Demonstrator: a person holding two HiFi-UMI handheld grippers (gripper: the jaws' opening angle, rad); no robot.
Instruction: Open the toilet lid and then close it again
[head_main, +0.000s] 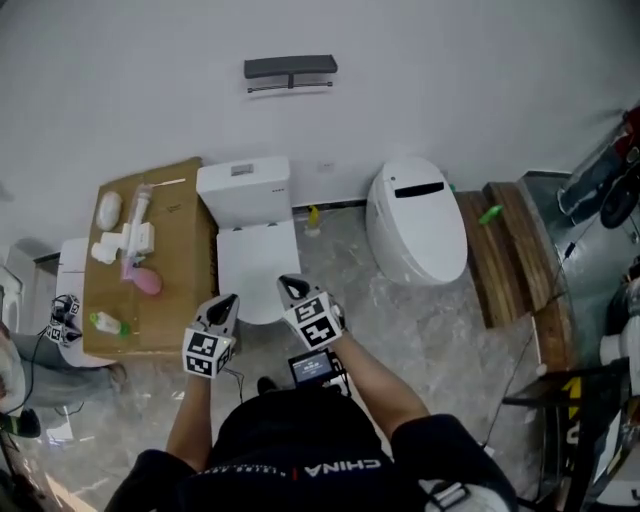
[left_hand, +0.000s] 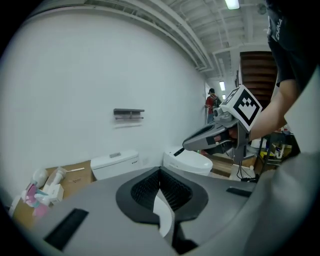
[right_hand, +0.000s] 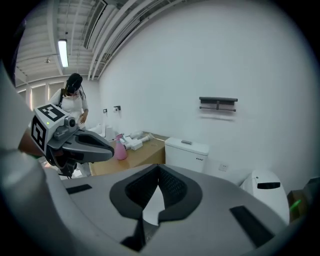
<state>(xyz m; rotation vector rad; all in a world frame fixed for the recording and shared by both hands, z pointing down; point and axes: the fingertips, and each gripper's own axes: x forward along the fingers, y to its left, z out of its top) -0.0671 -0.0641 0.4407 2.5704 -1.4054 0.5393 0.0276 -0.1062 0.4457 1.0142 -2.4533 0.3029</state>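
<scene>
L gripper (head_main: 226, 303) closed, empty | R gripper (head_main: 291, 289) closed, empty | toilet lid (head_main: 257, 262) down

The toilet lid (head_main: 258, 262) lies closed, with open air above it. On its left, just beside it, a cardboard surface (head_main: 185, 235) cluttered with bottles (head_main: 145, 281) blocks the way. On its right, bare floor (head_main: 335, 270) leaves room before the second toilet (head_main: 415, 220).

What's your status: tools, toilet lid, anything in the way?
Left tool and right tool both shut, empty, held above the toilet. Toilet lid down. Cardboard box beside it, not on the lid.
</scene>
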